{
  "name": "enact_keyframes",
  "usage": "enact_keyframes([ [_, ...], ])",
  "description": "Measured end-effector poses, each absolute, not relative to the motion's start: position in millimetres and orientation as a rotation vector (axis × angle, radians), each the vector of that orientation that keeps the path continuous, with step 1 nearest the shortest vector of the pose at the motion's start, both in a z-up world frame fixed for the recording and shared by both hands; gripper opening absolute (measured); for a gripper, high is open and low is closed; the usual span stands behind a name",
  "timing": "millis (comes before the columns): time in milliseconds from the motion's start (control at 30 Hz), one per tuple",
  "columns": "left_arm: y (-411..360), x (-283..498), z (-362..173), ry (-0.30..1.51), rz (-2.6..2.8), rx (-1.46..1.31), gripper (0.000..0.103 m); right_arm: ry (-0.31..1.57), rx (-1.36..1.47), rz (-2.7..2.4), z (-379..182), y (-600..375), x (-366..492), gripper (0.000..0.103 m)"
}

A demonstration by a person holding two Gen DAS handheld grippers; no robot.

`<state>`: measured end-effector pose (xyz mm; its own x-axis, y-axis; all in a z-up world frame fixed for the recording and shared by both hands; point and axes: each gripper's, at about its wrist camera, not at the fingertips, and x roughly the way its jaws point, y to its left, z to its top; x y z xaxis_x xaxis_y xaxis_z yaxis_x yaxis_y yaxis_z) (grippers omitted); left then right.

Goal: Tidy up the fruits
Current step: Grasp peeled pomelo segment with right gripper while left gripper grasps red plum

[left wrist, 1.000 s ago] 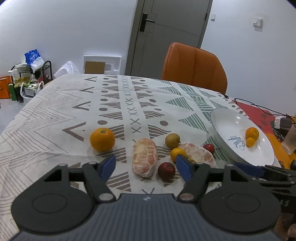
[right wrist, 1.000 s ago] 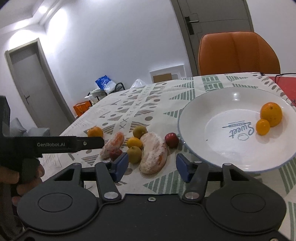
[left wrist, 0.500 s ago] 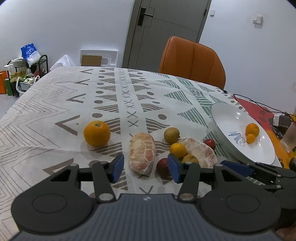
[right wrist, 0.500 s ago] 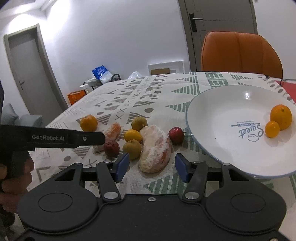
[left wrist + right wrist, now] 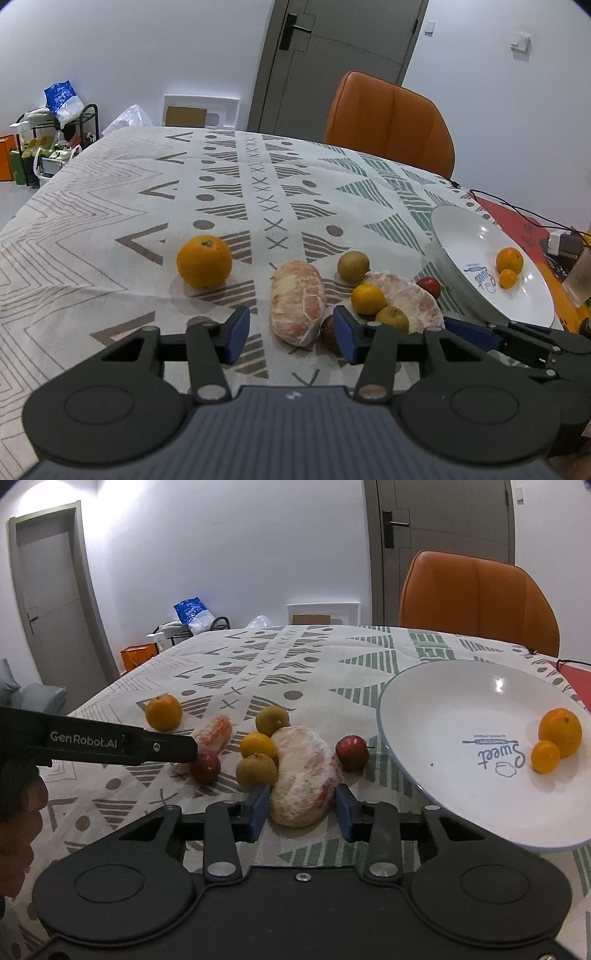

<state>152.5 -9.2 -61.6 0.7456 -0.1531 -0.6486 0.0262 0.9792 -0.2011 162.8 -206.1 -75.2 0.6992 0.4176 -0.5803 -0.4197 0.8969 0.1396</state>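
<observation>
My left gripper point(image 5: 291, 334) is low over the patterned tablecloth. Its jaws are closing around a peeled pomelo wedge point(image 5: 297, 301), and a gap still shows on the left side. In the right wrist view, my right gripper point(image 5: 301, 806) is closing on the near end of a larger peeled pomelo piece point(image 5: 304, 775), with both blue pads touching its sides. An orange point(image 5: 204, 261) lies to the left. Small yellow-green fruits point(image 5: 256, 770) and two red ones point(image 5: 352, 753) crowd the pomelo pieces. The white plate point(image 5: 443, 709) on the right holds two oranges point(image 5: 559, 733).
An orange chair point(image 5: 391, 122) stands at the table's far edge. A glass point(image 5: 580, 277), a charger and cables sit past the plate on a red mat. A person's hand point(image 5: 18, 805) holds the left gripper's handle. Bare cloth stretches behind the fruit.
Both pairs of jaws have narrowed, the left around the pomelo wedge and the right onto the larger piece. The right gripper has moved closer to the fruit.
</observation>
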Motion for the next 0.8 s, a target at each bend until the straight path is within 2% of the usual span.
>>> enact_keyframes([
  [567,-11,166,-64,0.698,-0.114,-0.197,0.049,0.691,0.034,0.494,-70,-229,135,0.036],
  [667,-7,166,-64,0.698,-0.106,-0.203,0.049,0.688,0.039,0.49,-69,-230,135,0.041],
  [800,-2,163,-64,0.7,-0.105,-0.216,0.046,0.684,0.026,0.496,-71,-226,139,0.041],
])
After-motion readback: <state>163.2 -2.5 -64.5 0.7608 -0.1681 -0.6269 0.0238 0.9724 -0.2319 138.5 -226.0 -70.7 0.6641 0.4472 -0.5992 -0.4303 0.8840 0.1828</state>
